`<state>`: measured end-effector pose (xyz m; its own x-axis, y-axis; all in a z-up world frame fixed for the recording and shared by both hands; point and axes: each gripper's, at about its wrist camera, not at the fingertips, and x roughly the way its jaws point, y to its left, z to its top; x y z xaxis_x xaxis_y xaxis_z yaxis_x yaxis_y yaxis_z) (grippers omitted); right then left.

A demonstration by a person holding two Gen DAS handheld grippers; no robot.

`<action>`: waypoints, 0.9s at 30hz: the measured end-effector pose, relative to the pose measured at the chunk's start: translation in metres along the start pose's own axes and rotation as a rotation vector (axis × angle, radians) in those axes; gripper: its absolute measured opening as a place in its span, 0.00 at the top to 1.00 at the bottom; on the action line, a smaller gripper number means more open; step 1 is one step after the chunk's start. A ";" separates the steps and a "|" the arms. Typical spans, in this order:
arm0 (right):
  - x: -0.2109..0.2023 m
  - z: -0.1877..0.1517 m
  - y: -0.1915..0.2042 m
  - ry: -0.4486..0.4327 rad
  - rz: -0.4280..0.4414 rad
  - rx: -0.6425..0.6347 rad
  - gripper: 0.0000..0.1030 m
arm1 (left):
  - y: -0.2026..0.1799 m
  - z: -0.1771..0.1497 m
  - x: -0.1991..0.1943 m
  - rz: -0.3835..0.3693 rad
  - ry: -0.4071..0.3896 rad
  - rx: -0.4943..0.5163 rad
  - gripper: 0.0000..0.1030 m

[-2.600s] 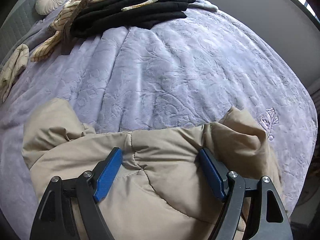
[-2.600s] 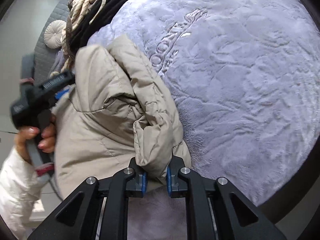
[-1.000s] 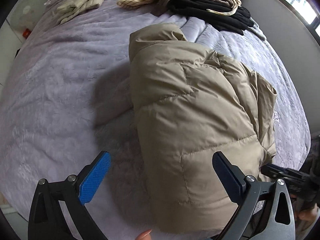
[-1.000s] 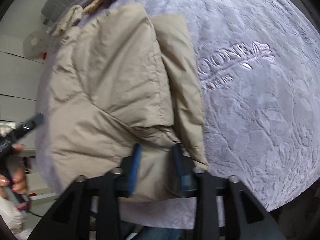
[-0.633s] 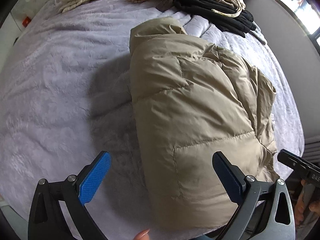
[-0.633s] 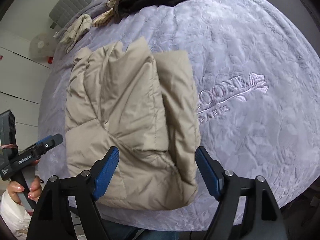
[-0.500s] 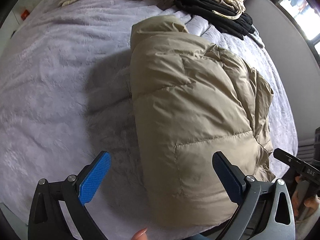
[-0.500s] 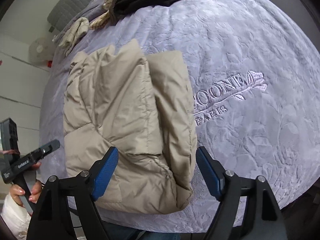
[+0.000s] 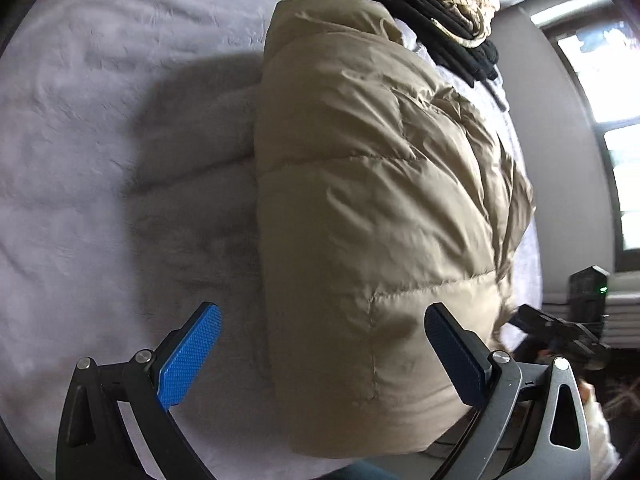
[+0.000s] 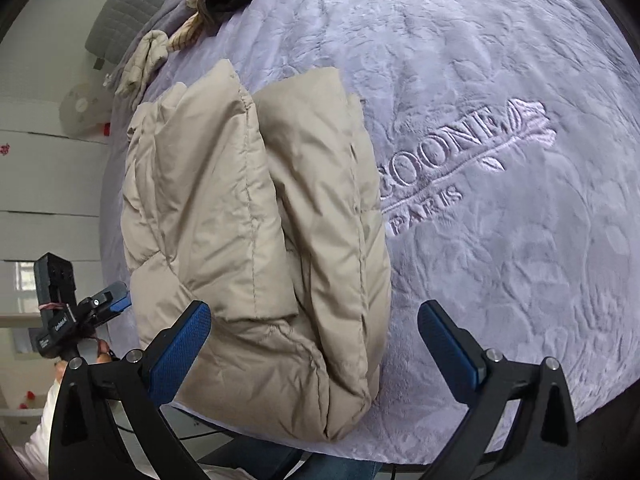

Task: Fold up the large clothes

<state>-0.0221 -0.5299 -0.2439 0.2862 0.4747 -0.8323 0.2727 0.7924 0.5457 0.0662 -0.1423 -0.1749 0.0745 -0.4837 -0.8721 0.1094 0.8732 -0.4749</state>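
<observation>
Lavender plush covers the bed [image 10: 500, 80], embossed with flowers and stitched lettering [image 10: 452, 160] just beside the folded coat. A grey quilted headboard [image 10: 120, 12] stands at the far end, white wall panels on one side, a bright window [image 9: 608, 120] on the other. A pile of black and striped clothes [image 9: 440, 8] lies near the head of the bed, with a cream garment [image 10: 140, 64] apart from it.

My right hand-held gripper [image 10: 316, 350] has just been opening and its blue pads [image 10: 180, 356] now stand wide apart. They grip nothing; the near corner of the beige puffer jacket [image 10: 256, 240] lies between them, untouched as far as I can tell. My left hand-held gripper [image 9: 320, 360] is spread wide too, empty, one pad over bare blanket and the other over the jacket's near end.

The jacket lies folded into a thick bundle near the bed's close edge, by my side. Its long axis runs from me toward the headboard, with the collar end pointing at the clothes pile.
</observation>
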 end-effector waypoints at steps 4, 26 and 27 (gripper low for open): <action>0.003 0.011 0.004 0.018 0.035 -0.025 0.00 | 0.011 0.006 0.005 -0.118 0.019 -0.024 0.01; 0.101 0.084 -0.022 0.239 0.374 -0.002 0.00 | 0.060 0.042 0.098 -0.498 0.160 -0.101 0.00; 0.105 0.085 -0.019 0.243 0.402 0.001 0.00 | 0.060 0.042 0.104 -0.511 0.170 -0.115 0.00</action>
<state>0.0811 -0.5274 -0.3336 0.1464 0.8201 -0.5531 0.1853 0.5265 0.8297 0.1221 -0.1426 -0.2888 -0.1220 -0.8395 -0.5294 -0.0200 0.5354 -0.8444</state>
